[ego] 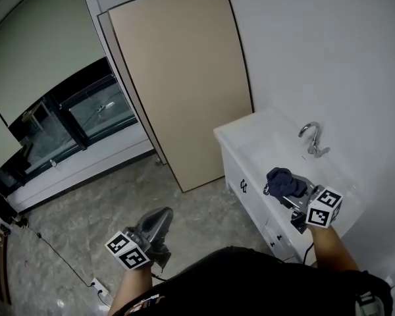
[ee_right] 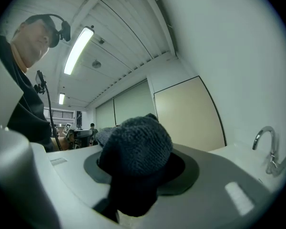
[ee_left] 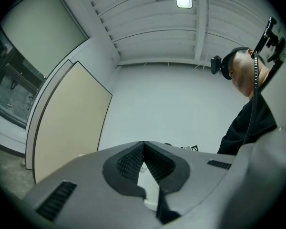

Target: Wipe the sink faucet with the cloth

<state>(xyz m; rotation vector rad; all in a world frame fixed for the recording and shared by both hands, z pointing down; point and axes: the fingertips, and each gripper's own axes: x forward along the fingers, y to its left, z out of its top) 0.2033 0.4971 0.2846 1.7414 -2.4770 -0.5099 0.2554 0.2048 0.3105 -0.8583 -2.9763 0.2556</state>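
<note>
1. Head view, nearest: left gripper low over the grey floor, left of the cabinet; jaws closed tip to tip, nothing between them
2. Black cable lying across the floor, ending at a white socket block just beside the left arm
3. Right gripper above the front part of the white sink; jaws clamped on the cloth
4. Cloth: dark blue-grey, bunched, bulging out past the jaw tips, held over the basin
5. Cabinet: white, dark handles on the front, directly under the sink
6. Faucet: chrome, curved spout, at the back of the sink by the white wall; beyond the cloth, apart from it
7. Beige panel: tall, dark-edged, upright against the wall past the sink's far end
8. Dark-framed glazing: farthest, along the left side
</note>
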